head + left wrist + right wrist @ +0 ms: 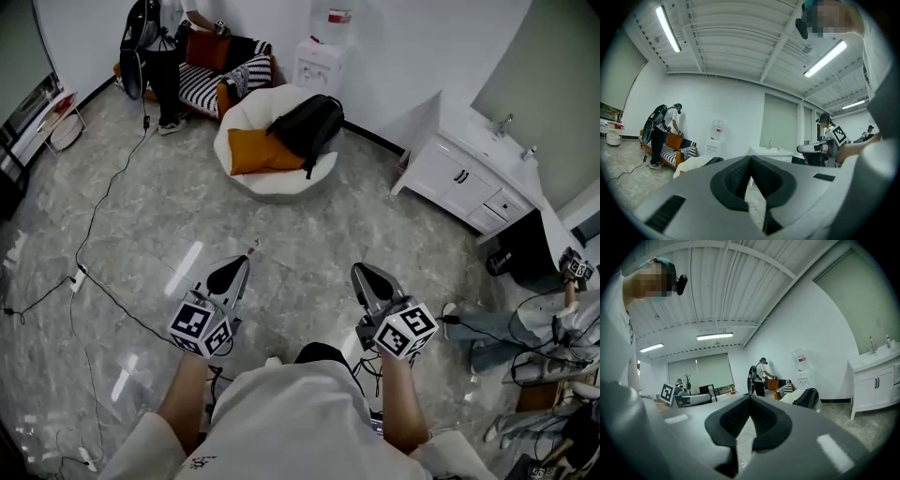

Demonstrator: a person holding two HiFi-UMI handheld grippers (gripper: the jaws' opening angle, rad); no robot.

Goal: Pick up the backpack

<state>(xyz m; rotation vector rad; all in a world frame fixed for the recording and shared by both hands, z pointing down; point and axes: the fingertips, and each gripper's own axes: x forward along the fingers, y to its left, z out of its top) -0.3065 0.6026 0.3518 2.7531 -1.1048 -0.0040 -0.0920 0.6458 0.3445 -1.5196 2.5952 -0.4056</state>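
A black backpack (307,124) lies on a round white beanbag seat (281,178) beside an orange cushion (258,150), far across the floor from me. It also shows small in the right gripper view as the backpack (808,398), and in the left gripper view as a dark shape, the backpack (712,161). My left gripper (246,260) and right gripper (360,271) are held level in front of my body, both shut with nothing between the jaws, well short of the backpack.
A white sink cabinet (459,178) stands at the right, a water dispenser (321,61) behind the beanbag. A person (159,47) with a backpack bends over a striped sofa (220,80). Cables (94,272) run across the marble floor. Another person sits at the right edge (553,328).
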